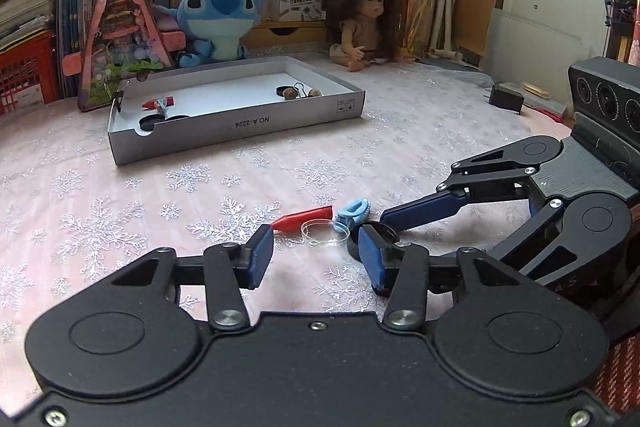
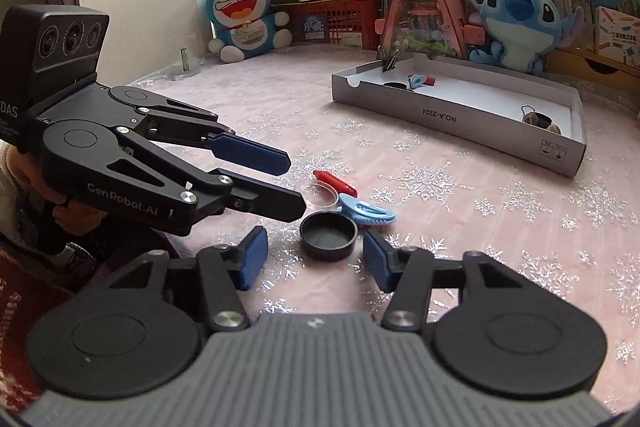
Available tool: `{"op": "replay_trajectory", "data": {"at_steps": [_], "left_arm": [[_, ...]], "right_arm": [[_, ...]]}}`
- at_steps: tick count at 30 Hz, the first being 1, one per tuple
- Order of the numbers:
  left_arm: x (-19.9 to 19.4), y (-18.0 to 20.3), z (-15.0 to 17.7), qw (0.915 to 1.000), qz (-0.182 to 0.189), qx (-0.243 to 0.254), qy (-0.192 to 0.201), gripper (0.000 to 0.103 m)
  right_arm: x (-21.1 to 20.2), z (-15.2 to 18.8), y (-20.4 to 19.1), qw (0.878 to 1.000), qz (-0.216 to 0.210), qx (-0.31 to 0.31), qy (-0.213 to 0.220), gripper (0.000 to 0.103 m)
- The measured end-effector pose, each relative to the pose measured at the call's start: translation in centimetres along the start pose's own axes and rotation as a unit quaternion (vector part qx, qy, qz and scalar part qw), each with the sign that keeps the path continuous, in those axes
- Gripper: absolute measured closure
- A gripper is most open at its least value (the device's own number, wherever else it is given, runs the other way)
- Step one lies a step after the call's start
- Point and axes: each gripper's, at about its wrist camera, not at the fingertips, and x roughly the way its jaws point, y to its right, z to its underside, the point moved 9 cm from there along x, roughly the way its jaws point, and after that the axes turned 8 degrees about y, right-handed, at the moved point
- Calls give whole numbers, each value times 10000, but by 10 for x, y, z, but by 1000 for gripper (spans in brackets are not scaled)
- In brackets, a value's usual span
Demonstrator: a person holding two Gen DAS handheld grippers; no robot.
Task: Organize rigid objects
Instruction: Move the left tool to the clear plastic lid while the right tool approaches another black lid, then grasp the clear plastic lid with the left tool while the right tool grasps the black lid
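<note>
A: Left hand-held gripper (image 1: 316, 253): jaws partly apart, blue pads low over the surface (image 1: 240, 187), gripping nothing. Clear plastic ring (image 1: 325, 233) lies just ahead of the gap, touching neither pad.

B: Right hand-held gripper (image 2: 316, 257): also partly apart. Black round cap (image 2: 329, 235) sits just ahead of the gap, open side up; pads do not press it.

A: Small cluster on the snowflake cloth: red tube cap (image 1: 304, 218), light blue clip (image 1: 352, 213), clear ring, black cap, all close together. In the right wrist view the blue clip touches the black cap's far rim.

B: Grey shallow box (image 1: 240, 125) stands well apart, farther back. Inside, near one end: a red and blue piece (image 1: 160, 103) and a black disc (image 1: 149, 123). At the other end: brown nut-like items (image 1: 298, 93) and a wire clip.

A: Binder clip (image 2: 390, 61) on the box's corner wall. Blue plush (image 1: 218, 17) and doll (image 1: 366, 23) behind the box.
</note>
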Motion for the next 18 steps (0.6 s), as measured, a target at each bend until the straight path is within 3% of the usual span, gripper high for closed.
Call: {"op": "replay_trajectory", "data": {"at_steps": [3, 16, 18], "left_arm": [[3, -1, 0, 10000, 1, -18, -9, 60], [14, 2, 2, 10000, 27, 14, -10, 61], [16, 3, 3, 10000, 12, 36, -13, 62]], "right_arm": [[-1, 1, 2, 10000, 3, 60, -15, 67], [-9, 1, 29, 9981, 598, 161, 20, 67], [-10, 1, 32, 9975, 667, 210, 28, 63]]}}
